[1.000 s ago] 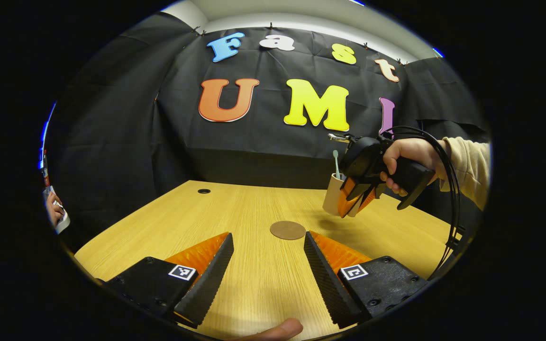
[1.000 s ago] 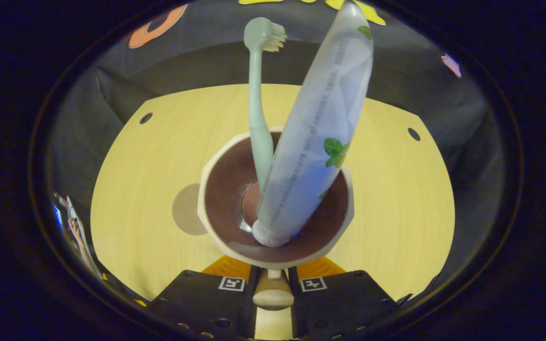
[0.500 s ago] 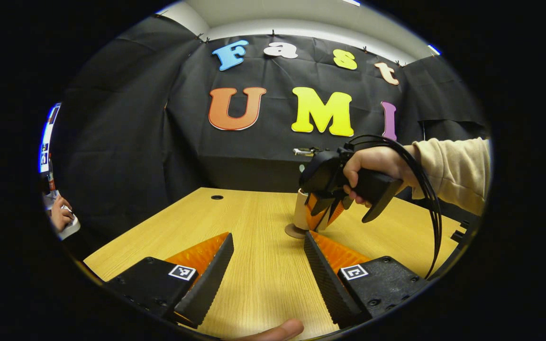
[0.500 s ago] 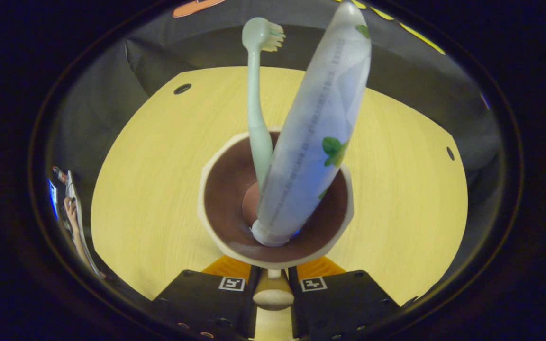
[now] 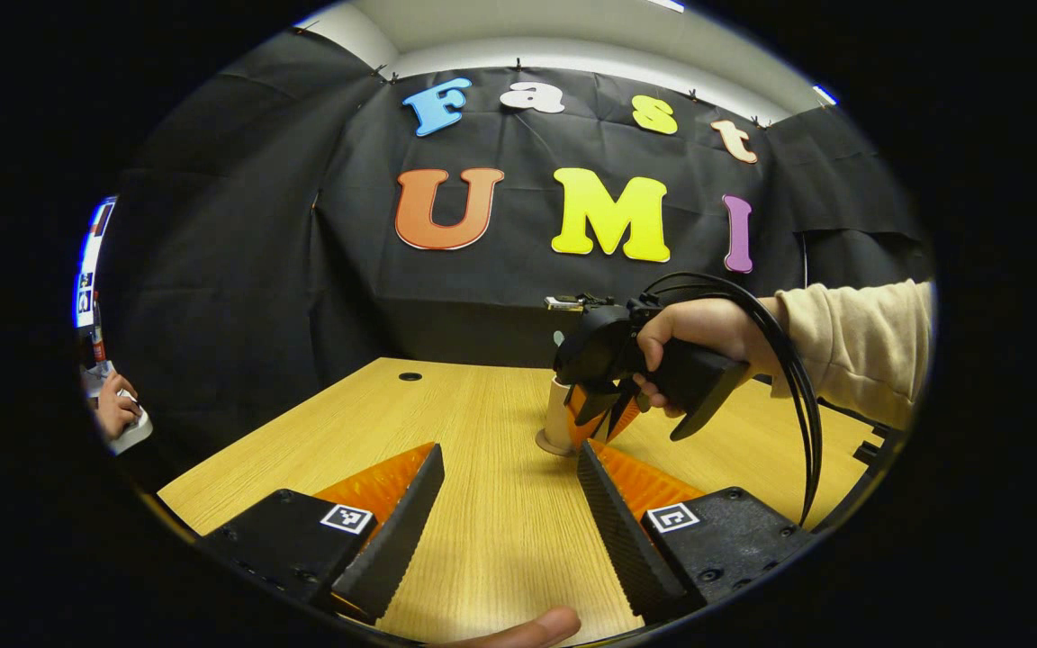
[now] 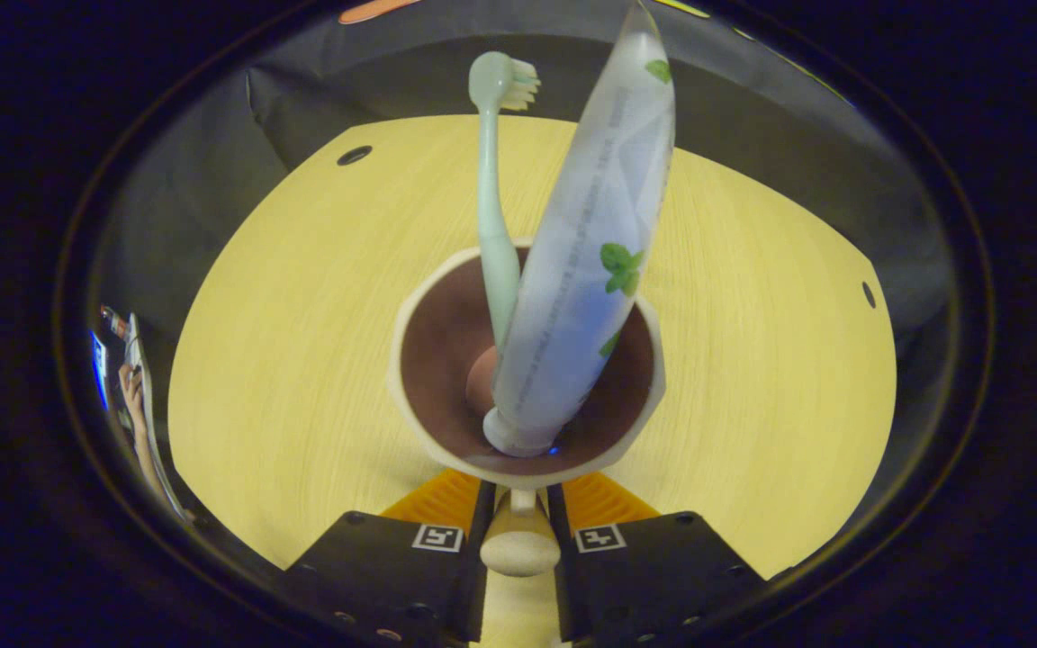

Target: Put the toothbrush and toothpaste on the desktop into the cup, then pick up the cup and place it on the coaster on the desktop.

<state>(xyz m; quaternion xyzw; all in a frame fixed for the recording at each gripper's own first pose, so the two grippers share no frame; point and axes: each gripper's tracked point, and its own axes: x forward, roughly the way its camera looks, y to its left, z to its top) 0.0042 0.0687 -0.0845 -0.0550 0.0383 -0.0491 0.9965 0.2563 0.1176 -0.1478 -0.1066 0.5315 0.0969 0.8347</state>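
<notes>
In the right gripper view I look down into a cream cup (image 6: 410, 315) with a brown inside. A pale green toothbrush (image 6: 490, 207) and a white toothpaste tube (image 6: 595, 252) with green leaves stand in it. My right gripper (image 6: 518, 504) is shut on the cup's handle (image 6: 518, 551). In the left gripper view the cup (image 5: 557, 416) sits at the round brown coaster (image 5: 551, 445); whether it rests on it I cannot tell. The right gripper (image 5: 607, 409), held by a hand, hides most of the cup. My left gripper (image 5: 505, 504) is open over bare desk, short of the coaster.
The wooden desk (image 5: 482, 540) has round cable holes (image 5: 410, 376) (image 6: 354, 156) (image 6: 869, 294) near its far edge, against the black wall. Black cables (image 5: 798, 378) loop from the right gripper. Another person's hand (image 5: 113, 409) is at the far left.
The right gripper carried the cup leftward and down onto the coaster's spot; the coaster is now hidden under the cup in the right gripper view. The left gripper stayed open and hardly moved.
</notes>
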